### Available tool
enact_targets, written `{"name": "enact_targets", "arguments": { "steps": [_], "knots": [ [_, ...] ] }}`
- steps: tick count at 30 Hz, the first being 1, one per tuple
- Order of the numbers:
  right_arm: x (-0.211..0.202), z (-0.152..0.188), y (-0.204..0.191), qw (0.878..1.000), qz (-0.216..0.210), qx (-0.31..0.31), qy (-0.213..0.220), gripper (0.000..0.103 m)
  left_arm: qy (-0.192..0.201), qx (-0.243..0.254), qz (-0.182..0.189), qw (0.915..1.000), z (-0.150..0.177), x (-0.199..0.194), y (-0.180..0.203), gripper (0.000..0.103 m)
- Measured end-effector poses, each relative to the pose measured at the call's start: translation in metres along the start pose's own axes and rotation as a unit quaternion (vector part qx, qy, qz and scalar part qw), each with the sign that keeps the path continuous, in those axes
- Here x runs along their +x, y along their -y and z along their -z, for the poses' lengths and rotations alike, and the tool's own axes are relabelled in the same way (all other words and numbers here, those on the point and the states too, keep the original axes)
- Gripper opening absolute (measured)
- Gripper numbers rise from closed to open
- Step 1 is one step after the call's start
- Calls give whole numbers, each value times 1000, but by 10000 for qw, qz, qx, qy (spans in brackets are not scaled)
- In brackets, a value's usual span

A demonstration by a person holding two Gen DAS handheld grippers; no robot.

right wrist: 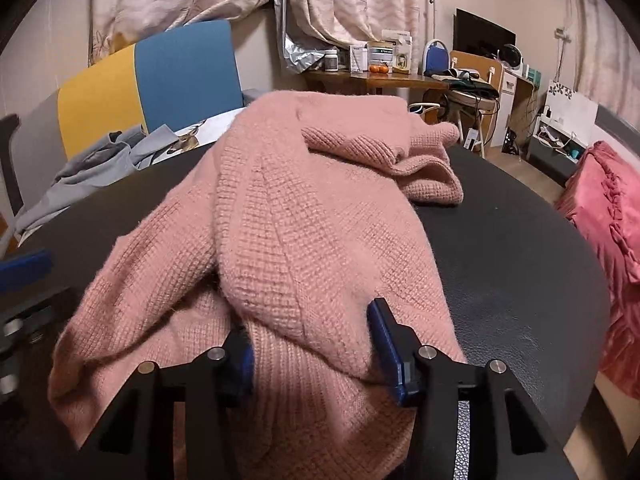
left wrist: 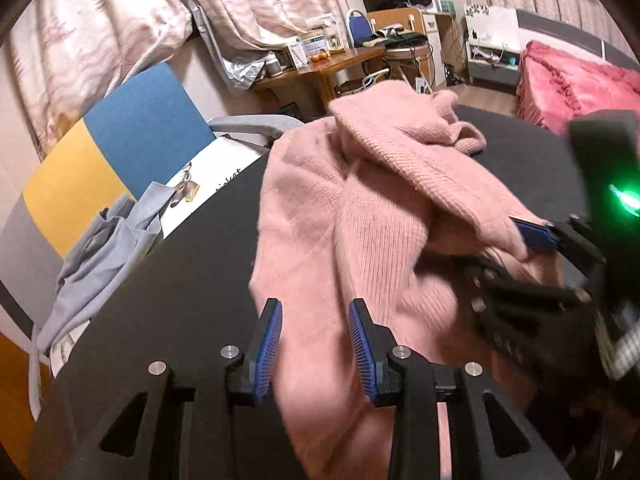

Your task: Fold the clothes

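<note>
One pink knitted sweater (right wrist: 280, 216) lies bunched on the black round table (right wrist: 520, 264), with a sleeve or hem end (right wrist: 424, 168) trailing toward the far rim. It is rumpled rather than flat, with thick folds crossing one another, so it does not lie as a folded garment would.

The right gripper (right wrist: 316, 356) has a fat roll of the knit between its blue pads (right wrist: 386, 344); the jaws stand fairly wide because the bundle fills them, and they appear to press on the fabric. From the left wrist view the same gripper (left wrist: 516, 236) reaches in from the right, and the cloth rises in a ridge toward it, which suggests the hold is there to lift or drag that part across the body.

The left gripper (left wrist: 316, 344) stands apart over the near edge of the sweater, its jaws parted with knit lying between or below them; it seems to grip nothing, though the blur leaves some doubt.

Beyond the table sit a blue and yellow chair (left wrist: 120, 148) draped with grey-blue cloth (left wrist: 100, 248), a wooden desk (right wrist: 376, 76) crowded with boxes, pale patterned curtains (right wrist: 344, 4) and a pink bedspread (left wrist: 576, 76).
</note>
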State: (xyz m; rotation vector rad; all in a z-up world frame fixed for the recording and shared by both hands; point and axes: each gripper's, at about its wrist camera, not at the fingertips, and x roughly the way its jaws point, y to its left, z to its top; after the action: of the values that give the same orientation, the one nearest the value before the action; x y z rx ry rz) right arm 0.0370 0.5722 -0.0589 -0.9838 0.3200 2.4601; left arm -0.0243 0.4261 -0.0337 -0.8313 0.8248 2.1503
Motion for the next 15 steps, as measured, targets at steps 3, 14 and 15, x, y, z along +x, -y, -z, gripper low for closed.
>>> {"name": "enact_targets", "arguments": {
  "steps": [3,14,15],
  "knots": [
    [0,0,0,10000,-43,20,37,53,-202,82,-73,9997,-8,21,6,36],
    [2,-1,-6,9998,-35,-182,-20,55,-486,-498,543,9961,13,42,-22,30],
    [2,-1,-8,9997,-29,-249,-51,55,-477,-424,502,9967,17,39,-22,29]
  ]
}}
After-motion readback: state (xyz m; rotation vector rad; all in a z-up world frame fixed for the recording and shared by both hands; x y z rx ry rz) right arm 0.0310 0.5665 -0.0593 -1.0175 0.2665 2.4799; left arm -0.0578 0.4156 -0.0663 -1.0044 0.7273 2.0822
